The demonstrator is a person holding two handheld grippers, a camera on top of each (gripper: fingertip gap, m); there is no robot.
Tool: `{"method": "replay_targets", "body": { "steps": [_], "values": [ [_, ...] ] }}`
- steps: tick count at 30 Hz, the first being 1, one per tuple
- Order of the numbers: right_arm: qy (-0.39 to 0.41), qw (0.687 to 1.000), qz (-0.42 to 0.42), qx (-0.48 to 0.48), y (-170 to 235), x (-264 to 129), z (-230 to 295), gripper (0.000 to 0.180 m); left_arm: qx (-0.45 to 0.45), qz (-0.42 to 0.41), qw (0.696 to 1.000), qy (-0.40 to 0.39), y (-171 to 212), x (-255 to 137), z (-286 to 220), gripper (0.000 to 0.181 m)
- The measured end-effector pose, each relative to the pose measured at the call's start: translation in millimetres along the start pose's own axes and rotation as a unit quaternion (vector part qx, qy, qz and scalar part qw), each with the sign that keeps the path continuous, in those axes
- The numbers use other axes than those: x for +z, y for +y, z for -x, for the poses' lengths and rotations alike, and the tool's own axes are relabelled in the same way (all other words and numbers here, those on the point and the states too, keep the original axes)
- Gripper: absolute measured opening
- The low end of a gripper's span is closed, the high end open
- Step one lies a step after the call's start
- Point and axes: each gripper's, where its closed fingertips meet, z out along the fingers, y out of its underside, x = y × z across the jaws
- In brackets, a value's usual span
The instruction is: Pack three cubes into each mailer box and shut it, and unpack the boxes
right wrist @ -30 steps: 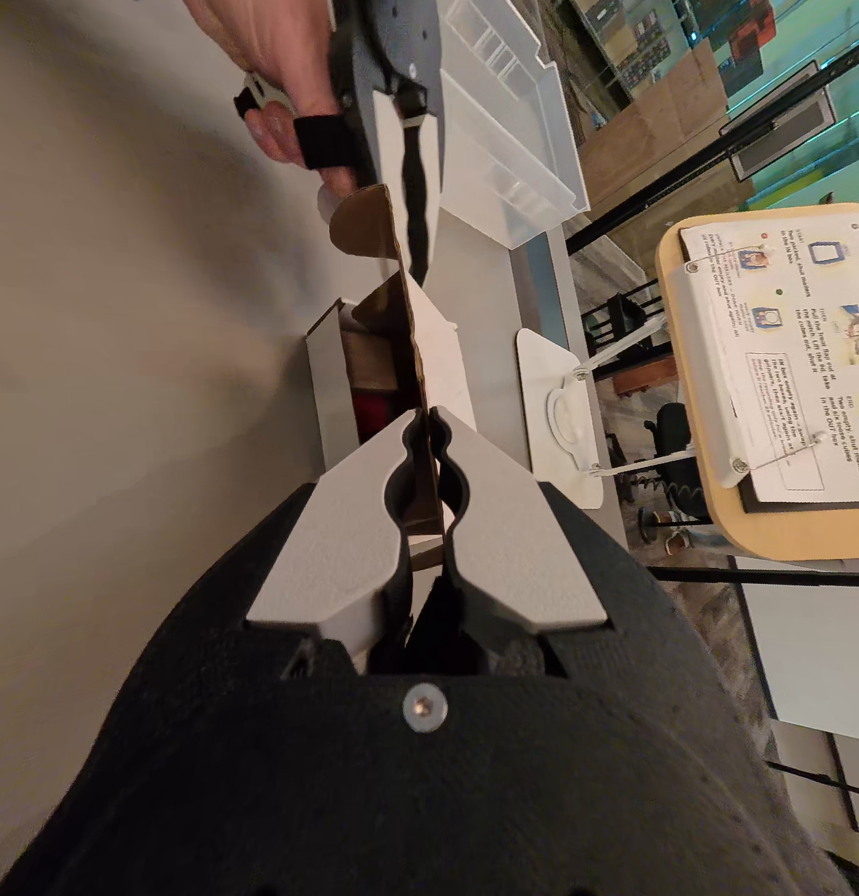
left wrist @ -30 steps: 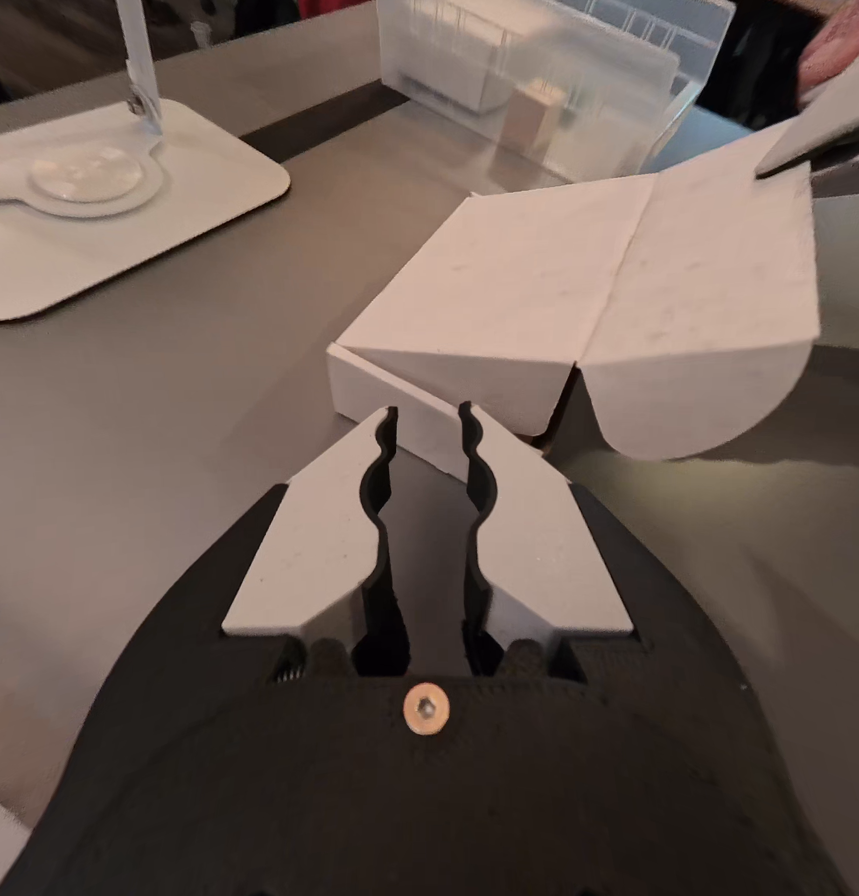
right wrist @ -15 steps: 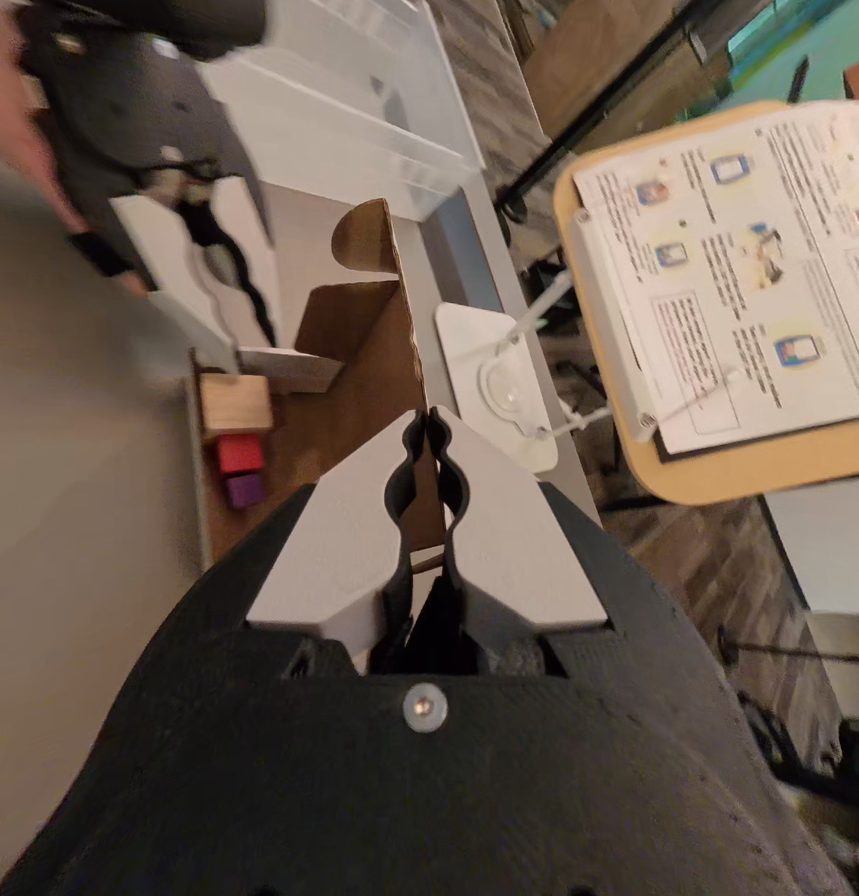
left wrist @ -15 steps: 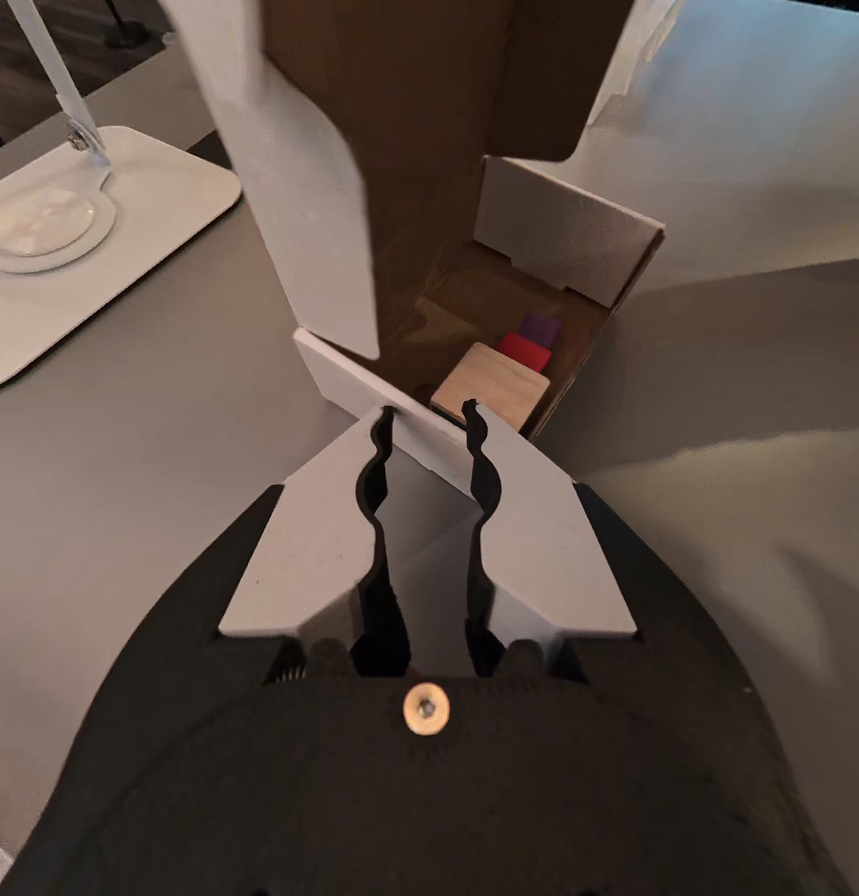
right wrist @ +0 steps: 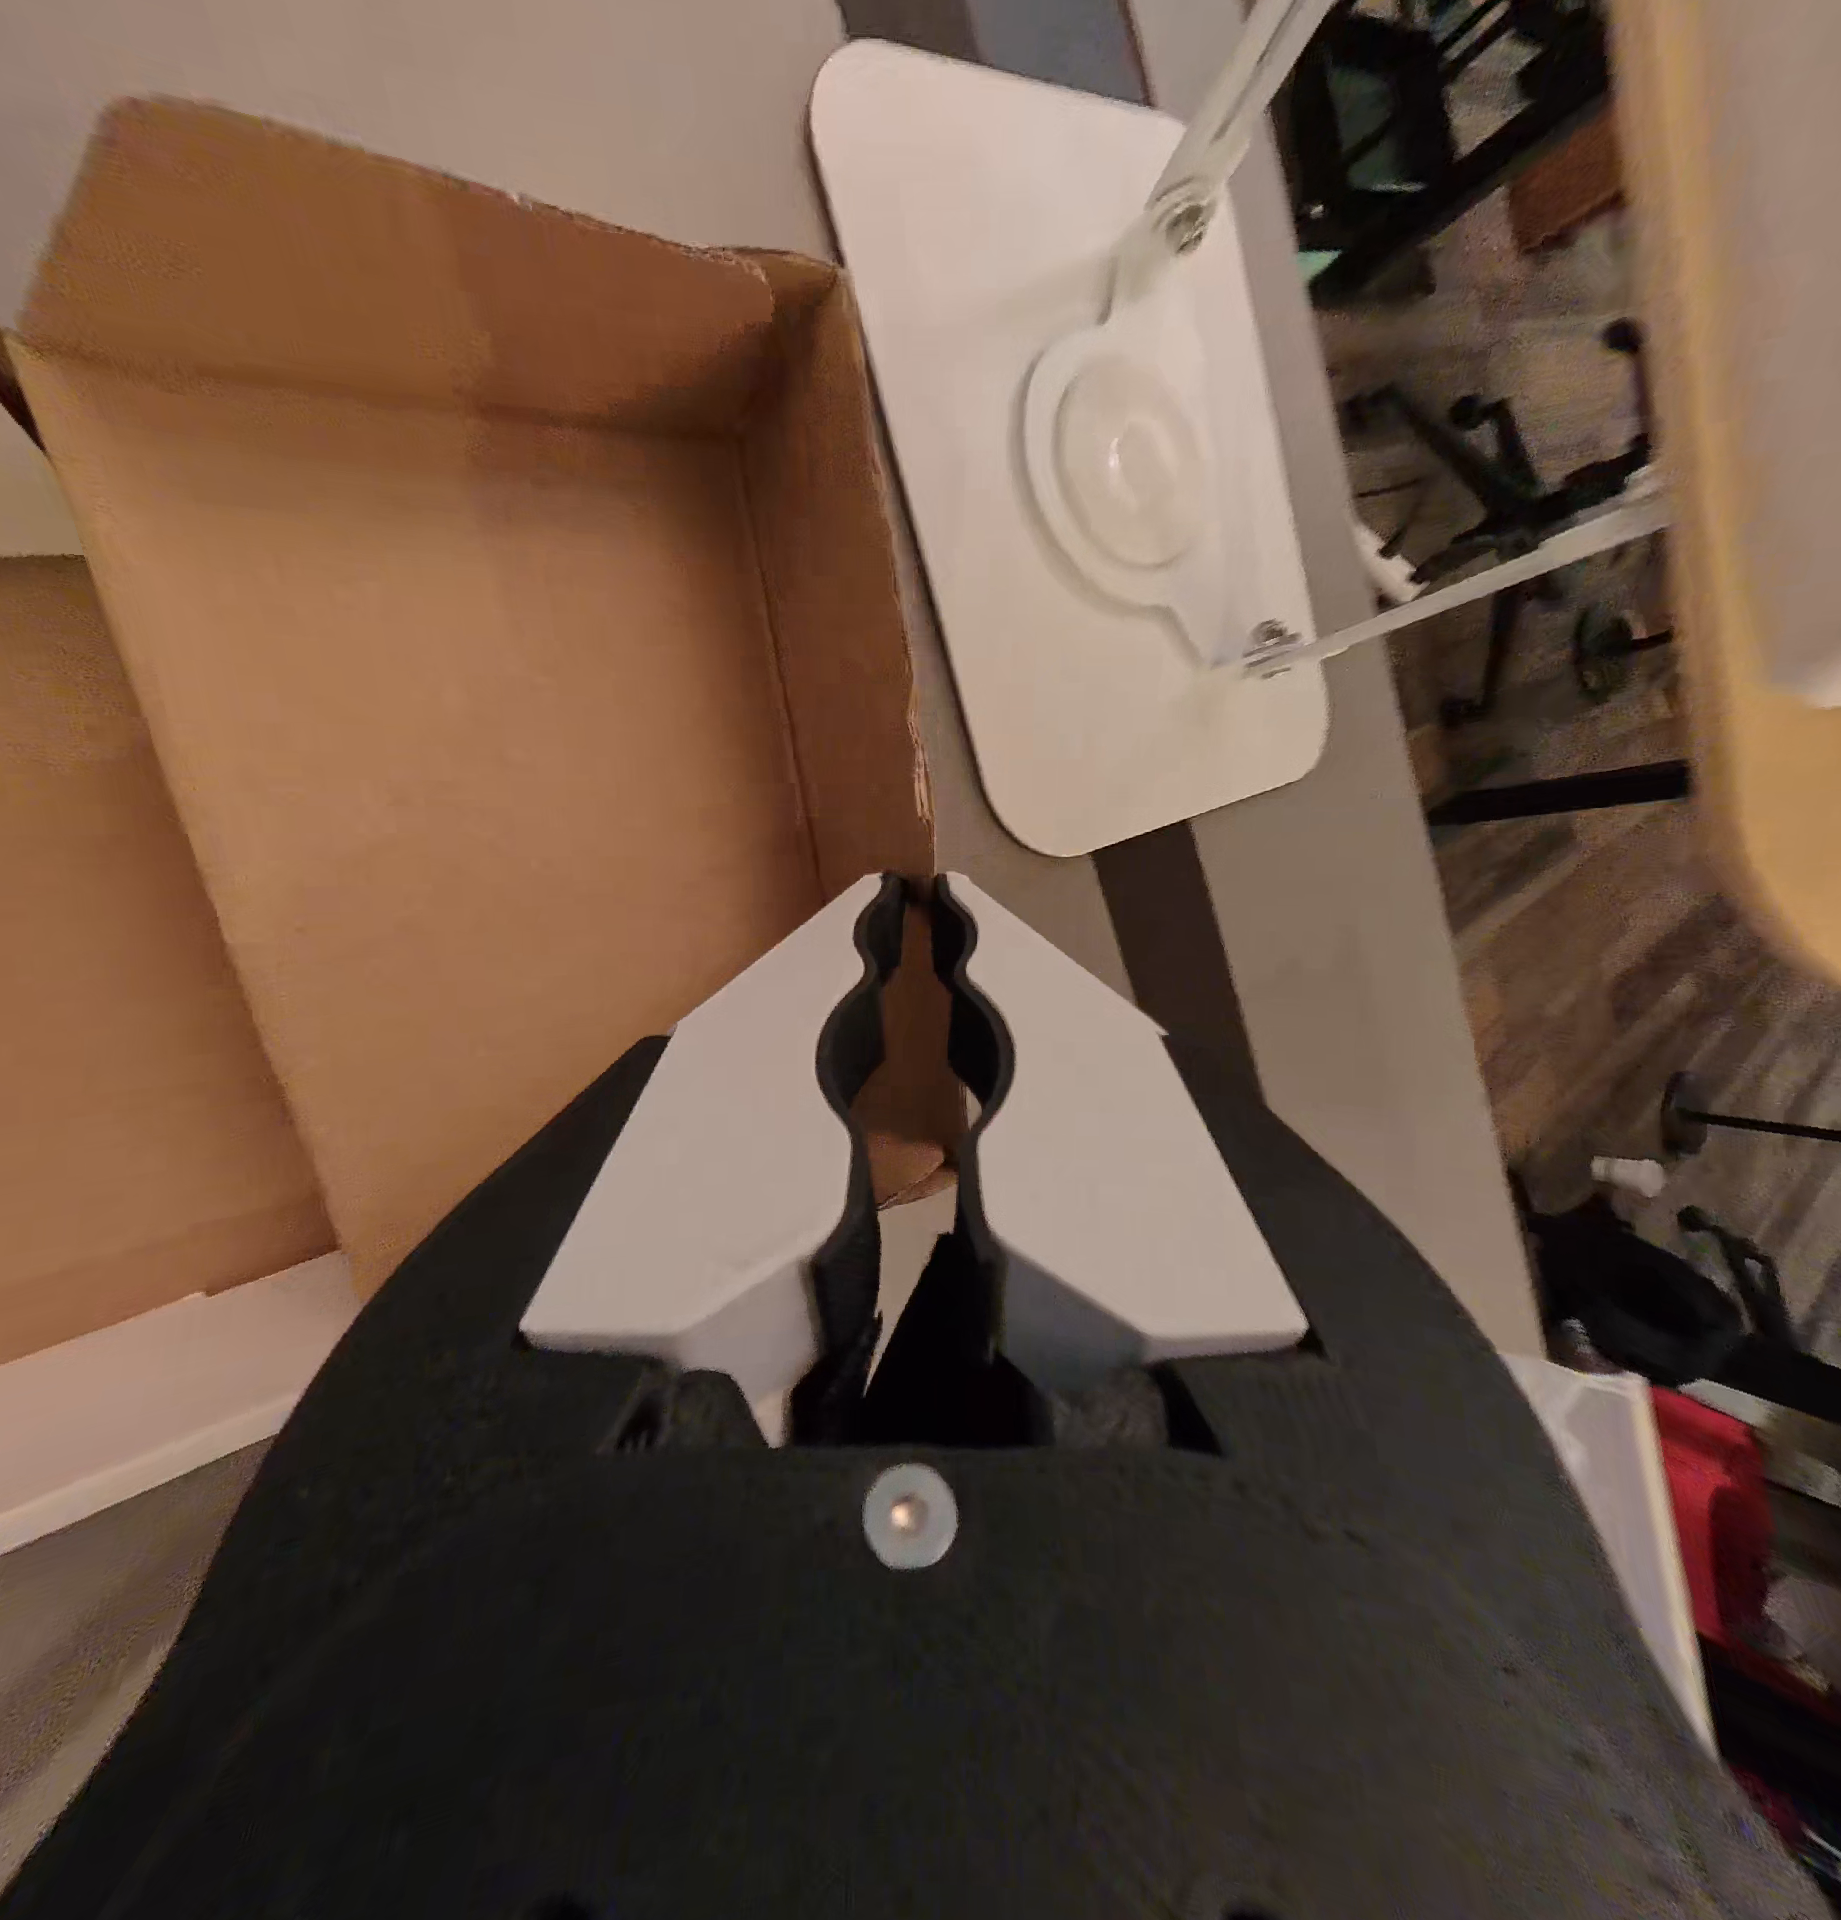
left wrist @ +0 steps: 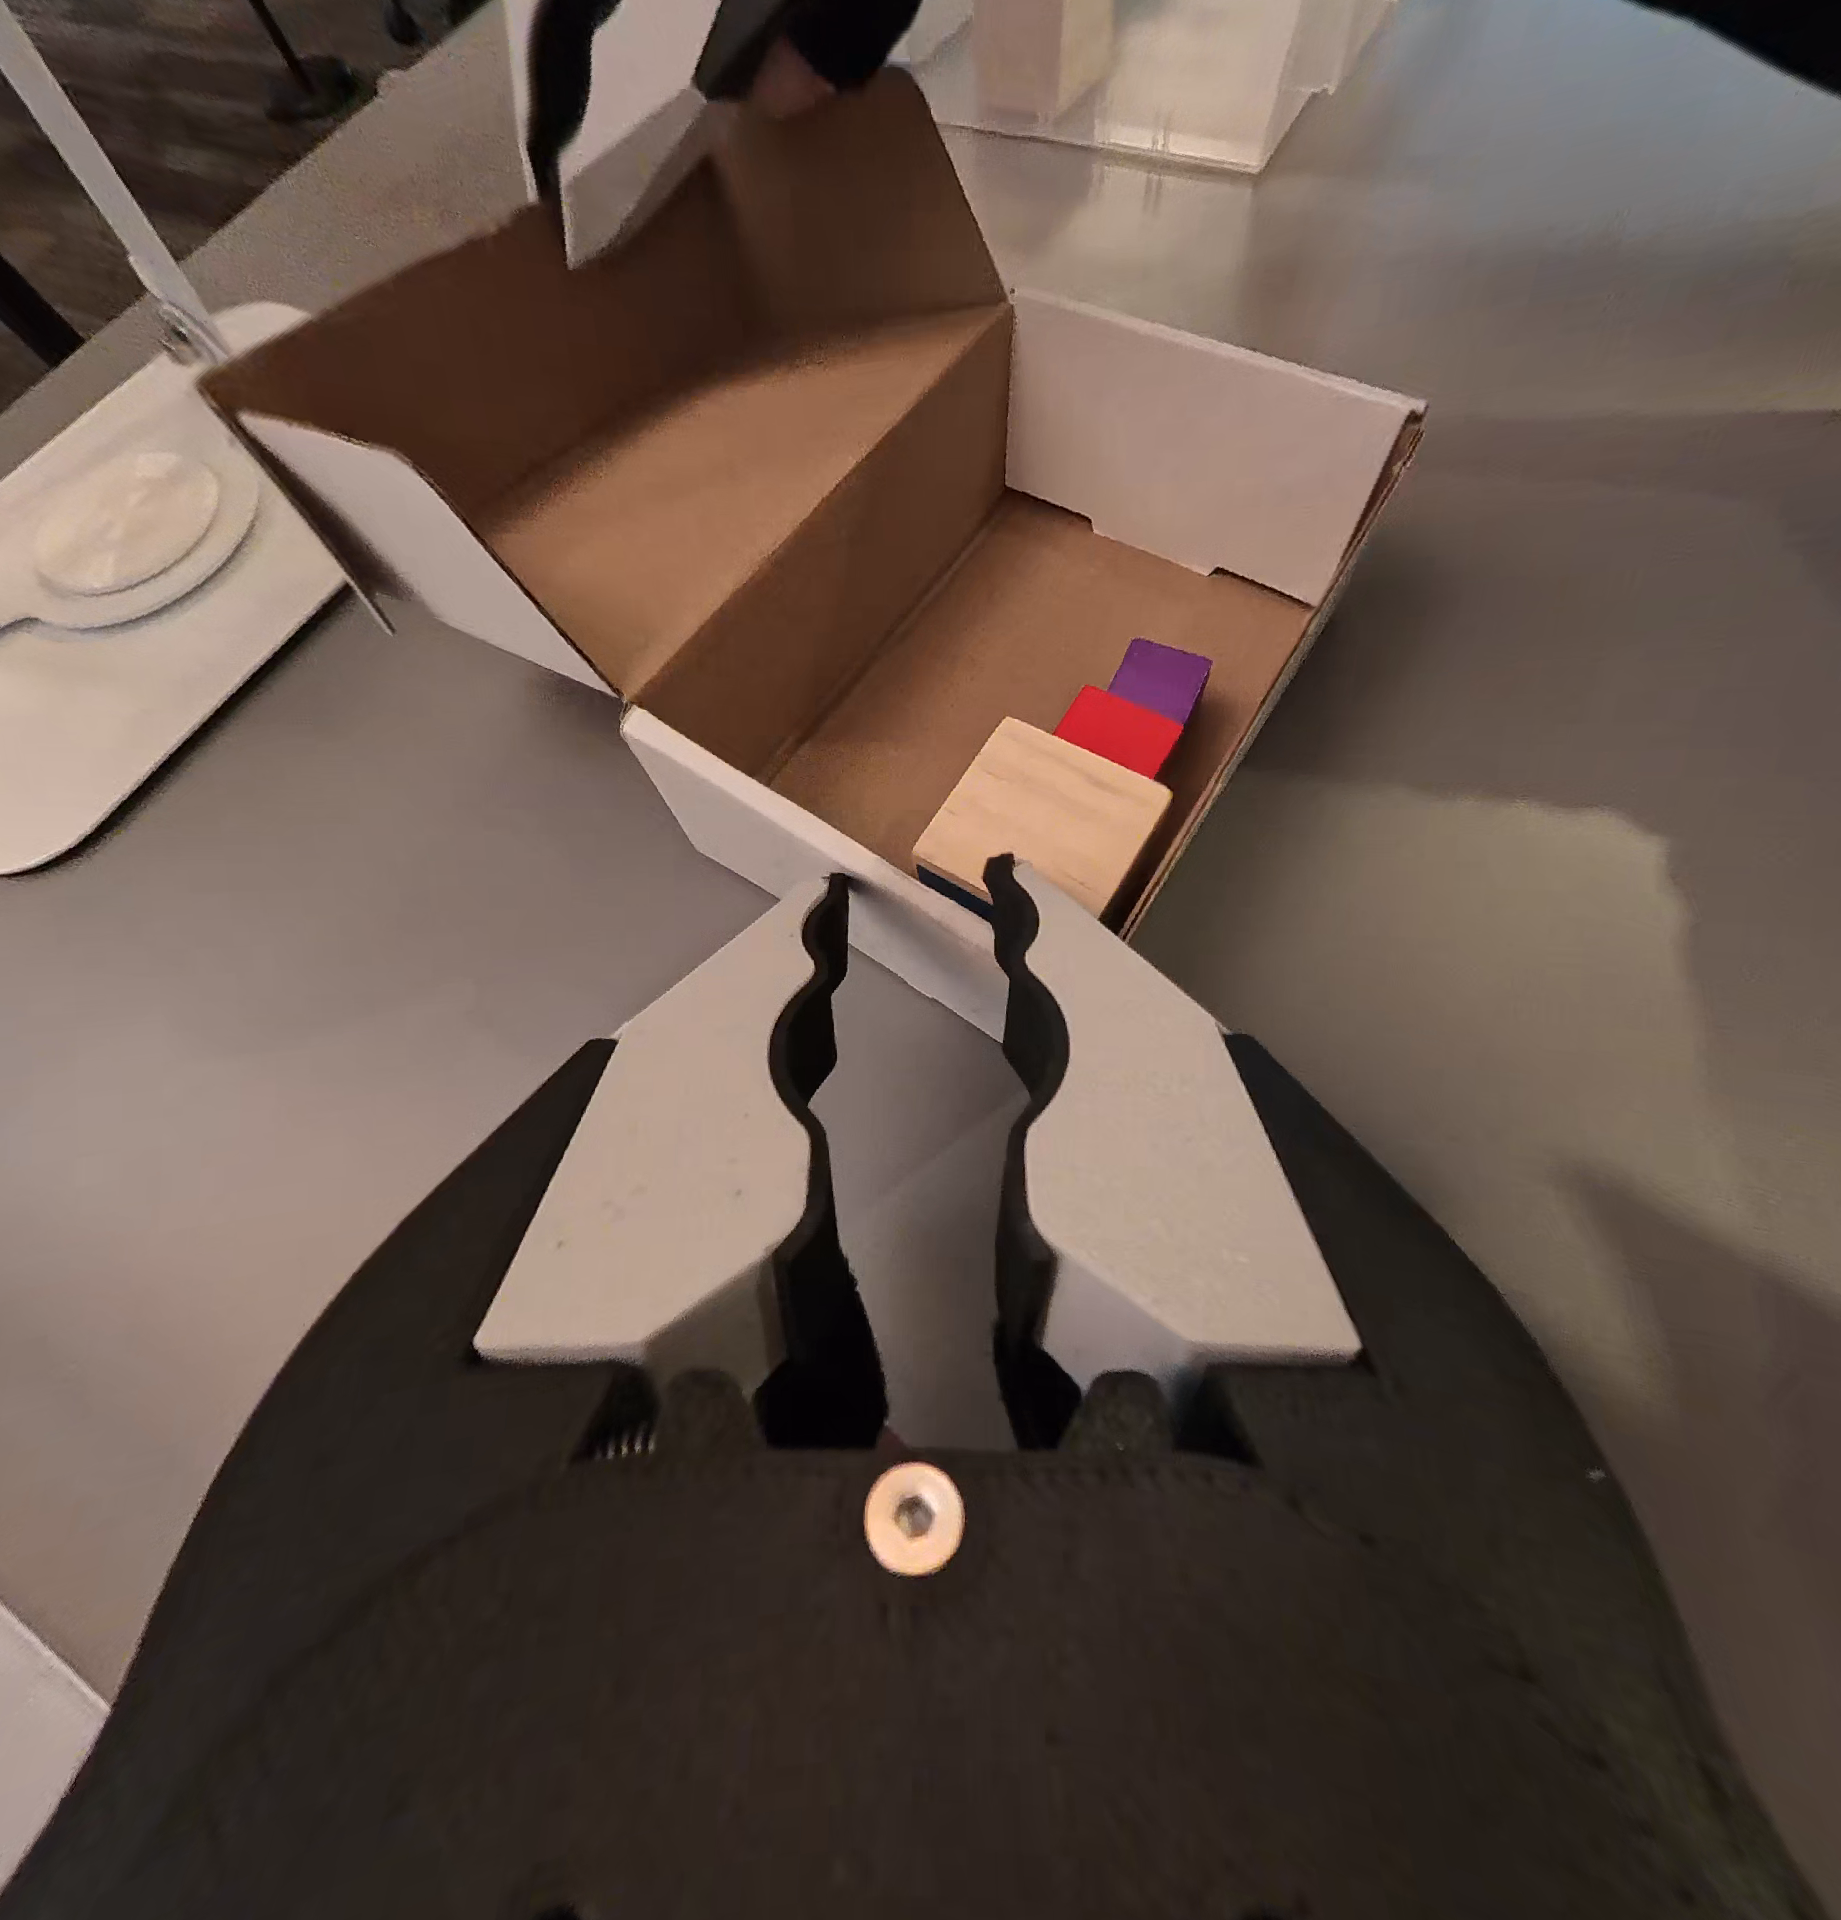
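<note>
The white mailer box's brown corrugated lid now lies folded back, its edge flap pinched by the right gripper. The left gripper gapes empty at 6 o'clock of a smooth wooden cube.

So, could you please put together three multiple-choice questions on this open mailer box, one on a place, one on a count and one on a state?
1. Where in the mailer box do the cubes lie?
A. in a row along its right wall
B. spread over the lid
C. on the table outside it

2. How many cubes show in the box?
A. one
B. three
C. five

3. What is the right gripper doing?
A. hanging open over the cubes
B. holding a cube
C. shut on the lid flap

Answers:
1 A: the wooden cube, red cube and purple cube line up against the right wall.
2 B: those three alone show inside.
3 C: its tips pinch the brown cardboard edge, while the left gripper stands open at the box's near wall.
</note>
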Motion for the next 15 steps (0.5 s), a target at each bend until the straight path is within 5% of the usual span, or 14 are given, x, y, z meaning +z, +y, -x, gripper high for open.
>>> {"method": "replay_targets", "body": {
  "steps": [9,15],
  "values": [
    [-0.067,0.994,0.01,-0.082,0,14,26,0.004,-0.033,0.007,0.999,0.034,2,-10,-18,0.029],
    [-0.049,0.993,-0.004,-0.112,-6,10,29,0.004,-0.092,-0.063,0.994,0.017,-26,-30,15,0.036]
  ]
}}
